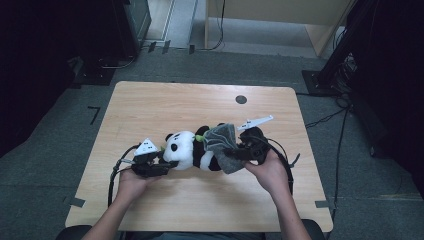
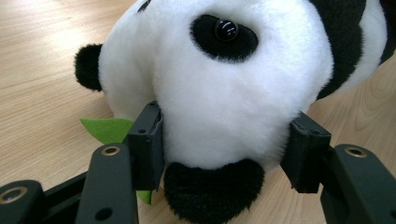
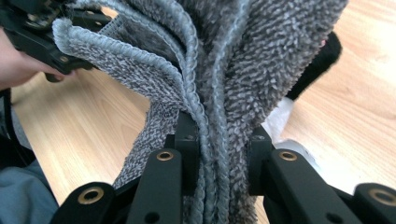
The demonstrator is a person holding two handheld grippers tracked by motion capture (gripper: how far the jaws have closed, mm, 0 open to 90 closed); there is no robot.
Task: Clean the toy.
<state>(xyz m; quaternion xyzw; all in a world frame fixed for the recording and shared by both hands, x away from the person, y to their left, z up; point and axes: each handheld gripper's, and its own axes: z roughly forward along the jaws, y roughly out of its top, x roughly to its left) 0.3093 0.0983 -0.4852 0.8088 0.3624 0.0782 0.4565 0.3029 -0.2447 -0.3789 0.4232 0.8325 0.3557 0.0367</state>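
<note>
Most of the plush panda's (image 1: 187, 150) lower body is covered by the grey towel (image 1: 222, 145) in the high view, so its legs can't be made out. In the right gripper view the towel is cut off at the top edge, and the panda's head is cropped in the left gripper view.

No readable text, label, brand or number anywhere: none on the panda plush (image 1: 192, 150), the grey towel (image 1: 223, 145), the wooden table (image 1: 165, 100), or the grippers' grey plates, whose dark marks are too small to read.
</note>
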